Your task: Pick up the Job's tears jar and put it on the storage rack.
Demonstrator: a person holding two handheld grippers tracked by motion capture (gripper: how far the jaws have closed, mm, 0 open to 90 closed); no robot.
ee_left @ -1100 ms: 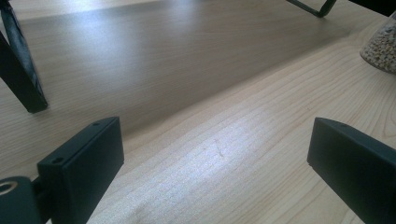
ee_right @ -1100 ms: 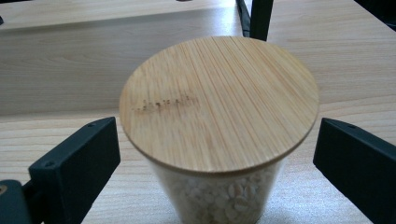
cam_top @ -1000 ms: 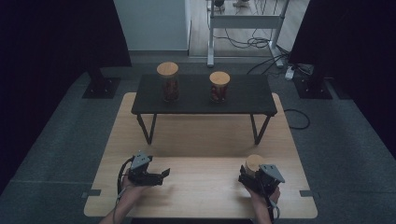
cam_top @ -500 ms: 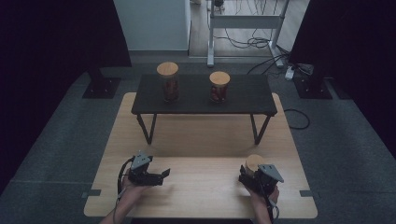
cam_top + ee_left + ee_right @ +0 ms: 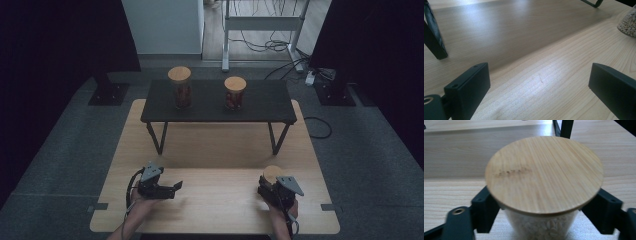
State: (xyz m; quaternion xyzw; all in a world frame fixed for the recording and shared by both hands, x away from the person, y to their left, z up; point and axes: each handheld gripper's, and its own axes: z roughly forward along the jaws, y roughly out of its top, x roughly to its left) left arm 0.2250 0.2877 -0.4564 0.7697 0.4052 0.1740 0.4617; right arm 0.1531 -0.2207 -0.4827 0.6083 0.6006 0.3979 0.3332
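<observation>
**Right gripper view: jaws closing on a grain jar**

Right gripper view shows a round, pale bamboo lid (image 5: 544, 173) with fine straight grain, capping a clear glass jar (image 5: 541, 226) packed with small whitish grains. The right gripper (image 5: 541, 215) has just been closing its two matte black, blocky jaws, which now sit against the jar's glass on either side, under the lid's overhang. The jar stands upright on the light wooden table (image 5: 446, 192), near its front right corner in the high view (image 5: 272, 174).

Left gripper view shows the left gripper (image 5: 539, 82) with its jaws spread wide and nothing between them but bare, smooth, striped wood; the same grain jar (image 5: 627, 23) shows at the upper right edge, well apart.

High view counts three lidded jars: the gripped one, plus two jars with reddish contents, a taller (image 5: 180, 88) and a shorter (image 5: 234, 93), standing apart on a low black bench (image 5: 260, 107) with slanted metal legs. Two grippers, right (image 5: 272, 187) and left (image 5: 172, 189), rest at the table's near edge.
</observation>
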